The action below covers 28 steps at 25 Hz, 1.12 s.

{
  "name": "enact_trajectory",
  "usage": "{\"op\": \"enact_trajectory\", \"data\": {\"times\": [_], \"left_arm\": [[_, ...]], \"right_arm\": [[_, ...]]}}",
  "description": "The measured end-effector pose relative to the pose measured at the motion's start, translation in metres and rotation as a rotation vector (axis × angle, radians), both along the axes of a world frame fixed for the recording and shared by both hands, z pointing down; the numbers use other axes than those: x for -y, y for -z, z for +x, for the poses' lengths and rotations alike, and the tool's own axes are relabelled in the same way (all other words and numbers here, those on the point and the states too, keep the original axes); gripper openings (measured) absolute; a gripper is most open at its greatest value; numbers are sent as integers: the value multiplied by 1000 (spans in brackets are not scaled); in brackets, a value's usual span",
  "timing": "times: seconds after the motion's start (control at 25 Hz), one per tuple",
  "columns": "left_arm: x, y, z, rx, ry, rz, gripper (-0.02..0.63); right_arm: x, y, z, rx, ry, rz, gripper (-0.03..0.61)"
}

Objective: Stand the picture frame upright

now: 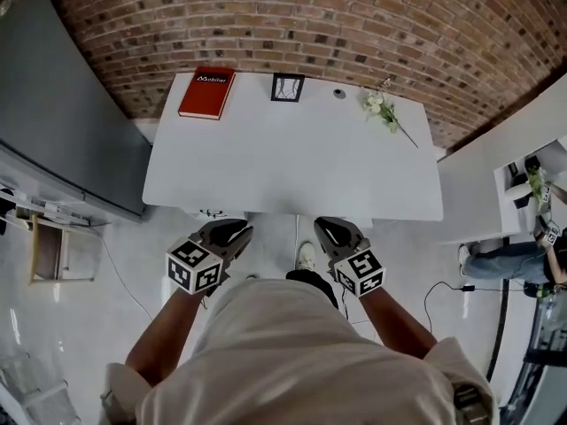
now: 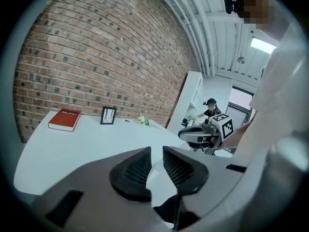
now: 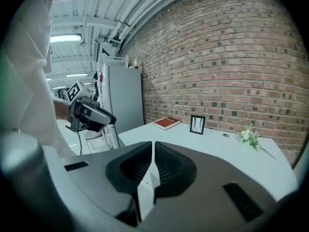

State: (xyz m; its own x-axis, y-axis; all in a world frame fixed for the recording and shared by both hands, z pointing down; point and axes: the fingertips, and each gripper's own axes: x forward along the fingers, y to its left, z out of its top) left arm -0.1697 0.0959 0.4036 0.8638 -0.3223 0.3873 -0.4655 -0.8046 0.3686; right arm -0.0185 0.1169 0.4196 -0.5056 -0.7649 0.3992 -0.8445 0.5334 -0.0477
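We see the black picture frame (image 1: 287, 87) upright at the far edge of the table (image 1: 292, 166), its long axis vertical and its face toward us. Our left hand-held gripper (image 2: 156, 152) stands narrowly open and empty. The right hand-held gripper (image 3: 152, 148) has its jaws together.

Desk (image 1: 292, 171): one, white. Along its far edge, four single items: one red book (image 1: 206, 92) at the far left corner, one black picture frame (image 1: 287, 88), one small round dark object (image 1: 339, 93), one sprig of white flowers (image 1: 383, 112) toward the far right corner. Grippers: two, a left gripper (image 1: 234, 231) and a right gripper (image 1: 330, 228). Second person (image 1: 507, 259) beyond the desk's right edge: one.
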Motion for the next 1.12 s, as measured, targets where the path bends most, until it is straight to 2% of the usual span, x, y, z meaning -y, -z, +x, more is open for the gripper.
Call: {"op": "enact_trajectory", "data": {"times": [0.12,0.28,0.56,1.12], "left_arm": [[-9,-2,-7,0,-24,-1,62],[-16,0,-9,-6,-46,10,37],[-31,-2,-11,-18,-82,14,-5],[-42,2,-34,-13,-58,32,-6]], "right_arm": [[-15,2,-11,5,-11,18,21],[-30,6,-21,1,-27,-12,21],[-40,16,-27,-5,-43,27,5],[-47,18,-53,1,2,25,5]]}}
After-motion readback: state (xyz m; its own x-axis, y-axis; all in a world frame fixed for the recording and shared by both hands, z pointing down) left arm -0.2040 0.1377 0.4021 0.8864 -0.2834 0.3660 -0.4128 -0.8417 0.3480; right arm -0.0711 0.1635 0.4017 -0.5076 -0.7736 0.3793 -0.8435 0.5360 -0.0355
